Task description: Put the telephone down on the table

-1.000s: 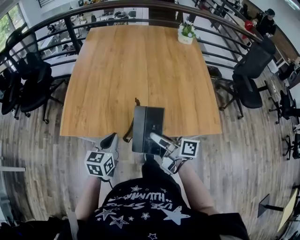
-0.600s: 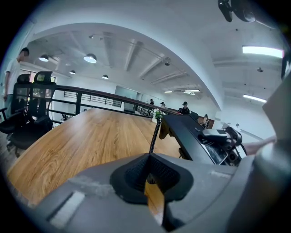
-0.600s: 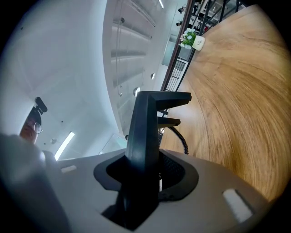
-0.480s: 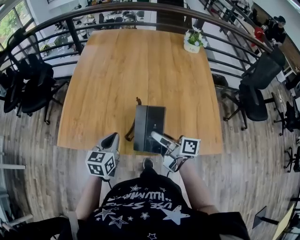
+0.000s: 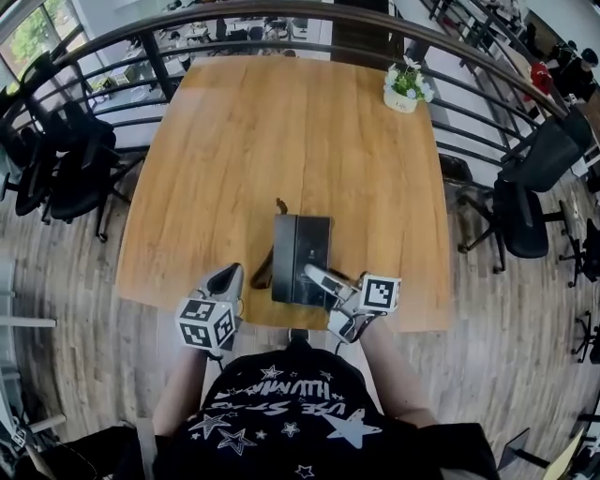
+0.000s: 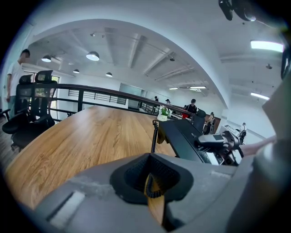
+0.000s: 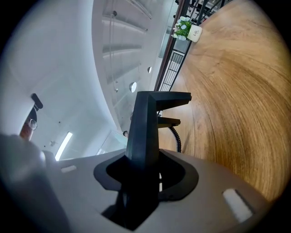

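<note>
A black telephone (image 5: 300,251) hangs level over the near part of the wooden table (image 5: 281,131). My right gripper (image 5: 317,278) is shut on its near right edge, and in the right gripper view the dark body (image 7: 146,119) stands between the jaws. The coiled cord (image 5: 262,273) dangles off the phone's left side. My left gripper (image 5: 228,279) hovers at the table's front edge, left of the phone, apart from it. Its jaws are shut with nothing in them (image 6: 152,200). From the left gripper view the telephone (image 6: 184,139) and cord (image 6: 154,135) lie to the right.
A small potted plant (image 5: 405,87) stands at the table's far right corner. A dark railing (image 5: 281,13) curves behind the table. Black office chairs stand at the left (image 5: 56,159) and right (image 5: 525,178). Wood floor surrounds the table.
Both grippers and the telephone have moved forward, from off the table's front edge to over its near part. The right grip on the phone is unchanged.
</note>
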{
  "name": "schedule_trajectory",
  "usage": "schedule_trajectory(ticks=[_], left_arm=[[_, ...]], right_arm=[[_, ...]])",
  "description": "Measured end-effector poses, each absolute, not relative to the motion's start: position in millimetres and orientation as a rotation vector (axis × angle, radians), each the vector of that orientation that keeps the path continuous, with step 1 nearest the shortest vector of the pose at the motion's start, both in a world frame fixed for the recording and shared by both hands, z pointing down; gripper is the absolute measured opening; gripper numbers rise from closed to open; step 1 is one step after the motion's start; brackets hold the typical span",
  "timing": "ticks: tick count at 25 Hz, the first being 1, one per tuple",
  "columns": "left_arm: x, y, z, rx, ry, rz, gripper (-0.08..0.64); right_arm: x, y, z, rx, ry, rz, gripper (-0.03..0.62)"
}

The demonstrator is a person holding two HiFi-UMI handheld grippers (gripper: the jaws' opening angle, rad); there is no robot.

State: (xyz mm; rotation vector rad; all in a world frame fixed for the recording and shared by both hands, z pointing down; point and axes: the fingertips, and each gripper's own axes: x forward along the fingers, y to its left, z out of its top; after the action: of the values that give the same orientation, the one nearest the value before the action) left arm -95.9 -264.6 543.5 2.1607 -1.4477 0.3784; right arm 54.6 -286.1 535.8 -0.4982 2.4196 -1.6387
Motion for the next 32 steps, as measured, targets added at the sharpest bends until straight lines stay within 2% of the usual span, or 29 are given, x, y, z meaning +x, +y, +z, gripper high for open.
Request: schedule_trajectory(ticks=[32], left_arm=[[-64.1, -269.8, 568.0, 2.105, -1.425, 0.431, 0.002]], right_arm=[[74.3, -290.7, 583.4, -0.641, 2.521, -1.670, 0.167]])
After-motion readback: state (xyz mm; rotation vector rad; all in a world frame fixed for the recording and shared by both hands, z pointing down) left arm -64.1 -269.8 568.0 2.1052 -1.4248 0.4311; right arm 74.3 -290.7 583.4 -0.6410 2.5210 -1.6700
